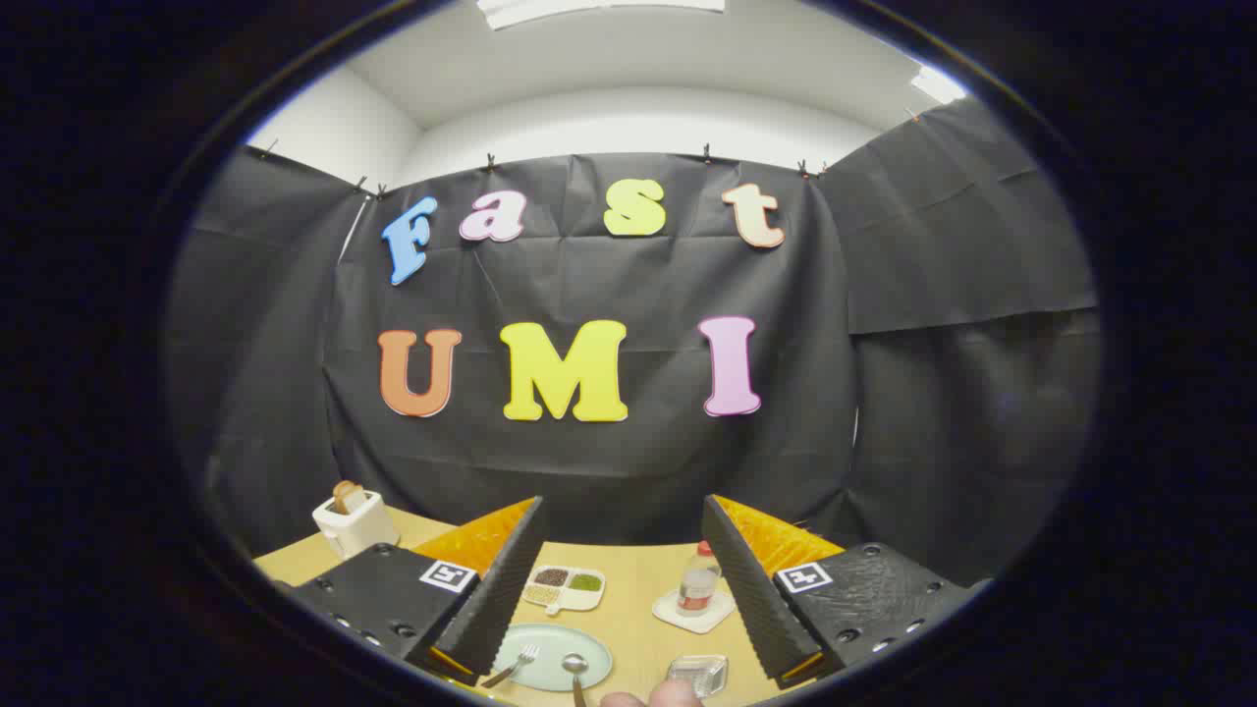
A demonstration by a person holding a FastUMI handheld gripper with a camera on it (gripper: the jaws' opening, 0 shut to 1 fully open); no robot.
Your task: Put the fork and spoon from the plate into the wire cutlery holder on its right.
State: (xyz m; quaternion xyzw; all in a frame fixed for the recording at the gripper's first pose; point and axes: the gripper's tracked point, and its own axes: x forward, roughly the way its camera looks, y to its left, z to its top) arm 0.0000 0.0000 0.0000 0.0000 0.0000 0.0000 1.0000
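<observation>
Between the two ribbed black fingers, the gripper (pixel 621 589) stands spread wide with nothing in its grasp, raised above the light wooden table (pixel 628 614) and apart from everything on it. Just ahead of the fingertips, toward six o'clock from their midpoint, lies a pale green plate (pixel 552 656) close by the left finger (pixel 491 599). A fork (pixel 515 666) rests on the plate's left half with its tines pointing away, and a spoon (pixel 574 672) lies beside it on the plate's right half, bowl up and handle running back toward the camera. At about four o'clock from the plate, near the base of the right finger (pixel 748 589), sits the wire cutlery holder (pixel 698 675), a small clear-looking rack set a little apart from the plate. Two fingertips of a person's hand (pixel 653 698) show at six o'clock, below the spoon and holder. Farther out, at twelve o'clock from the plate, a cream divided tray (pixel 563 588) holds dark, green and pale fillings. At about two o'clock from the plate a clear bottle (pixel 698 578) with a red cap stands upright on a white square coaster (pixel 693 613). Well off at ten o'clock, beyond the left finger, a white toaster (pixel 355 522) with bread in its slot stands by the table's far edge.
</observation>
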